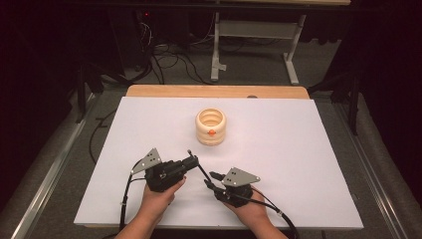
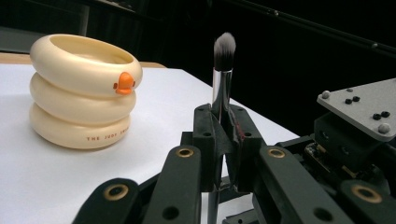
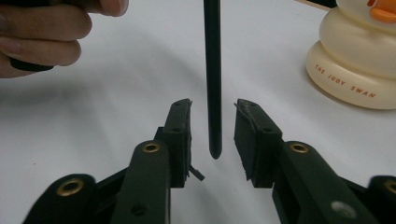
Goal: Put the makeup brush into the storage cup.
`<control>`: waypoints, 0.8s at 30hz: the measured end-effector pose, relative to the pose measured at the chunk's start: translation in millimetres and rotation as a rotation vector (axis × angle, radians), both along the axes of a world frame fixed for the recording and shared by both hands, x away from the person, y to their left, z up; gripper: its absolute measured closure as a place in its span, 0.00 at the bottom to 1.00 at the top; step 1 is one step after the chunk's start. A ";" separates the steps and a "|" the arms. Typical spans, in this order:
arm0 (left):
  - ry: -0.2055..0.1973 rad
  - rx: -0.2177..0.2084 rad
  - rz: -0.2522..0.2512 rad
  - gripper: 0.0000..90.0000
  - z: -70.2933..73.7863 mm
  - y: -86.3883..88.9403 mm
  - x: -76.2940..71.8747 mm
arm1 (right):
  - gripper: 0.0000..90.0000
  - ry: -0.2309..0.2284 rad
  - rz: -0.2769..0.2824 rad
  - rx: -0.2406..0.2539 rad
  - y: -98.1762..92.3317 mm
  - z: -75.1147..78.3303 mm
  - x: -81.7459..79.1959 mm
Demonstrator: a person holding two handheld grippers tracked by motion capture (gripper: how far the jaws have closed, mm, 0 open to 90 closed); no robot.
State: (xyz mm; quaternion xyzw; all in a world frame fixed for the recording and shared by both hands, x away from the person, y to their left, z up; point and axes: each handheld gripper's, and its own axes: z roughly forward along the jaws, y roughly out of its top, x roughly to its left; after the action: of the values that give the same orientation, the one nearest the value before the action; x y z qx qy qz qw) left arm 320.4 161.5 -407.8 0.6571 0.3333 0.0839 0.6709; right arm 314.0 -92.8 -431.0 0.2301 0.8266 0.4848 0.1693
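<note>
High view: L gripper [image 1: 191,160] and R gripper [image 1: 211,180] sit close together at 6 o'clock on the white table [image 1: 308,164], a makeup brush [image 1: 198,167] bridging them. The cream duck holder [image 1: 210,126] stands at 12 o'clock from both, well apart, mouth up, probably the brush's destination.

Left gripper view: jaws pinched tight on the brush ferrule, bristles [image 2: 224,45] up at 12 o'clock. Holder [image 2: 83,91] at 10 o'clock, orange bill facing the camera. Gripping near the head leaves the long handle free to go in first.

Right gripper view: jaws spread, pads off the black handle [image 3: 213,74], which hangs between them with gaps on both sides. Looks like a handover: R lets go so L carries alone. Holder [image 3: 357,60] at 2 o'clock; the other hand's fingers [image 3: 44,35] at 10 o'clock.
</note>
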 end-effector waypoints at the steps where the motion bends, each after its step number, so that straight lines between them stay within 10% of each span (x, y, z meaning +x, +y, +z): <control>1: -0.001 0.003 0.003 0.92 0.1 0.1 -0.1 | 0.72 0.003 -0.003 0.002 -0.4 0.1 -0.1; 24: -0.051 0.079 0.059 0.92 8.6 1.7 -3.7 | 0.37 0.045 -0.087 0.068 -30.6 7.0 10.9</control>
State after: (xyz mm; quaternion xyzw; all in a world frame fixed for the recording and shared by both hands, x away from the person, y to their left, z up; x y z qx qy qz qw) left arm 316.7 163.2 -399.2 0.6706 0.3318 0.1333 0.6499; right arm 324.9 -123.4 -424.0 0.2822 0.8025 0.4995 0.1639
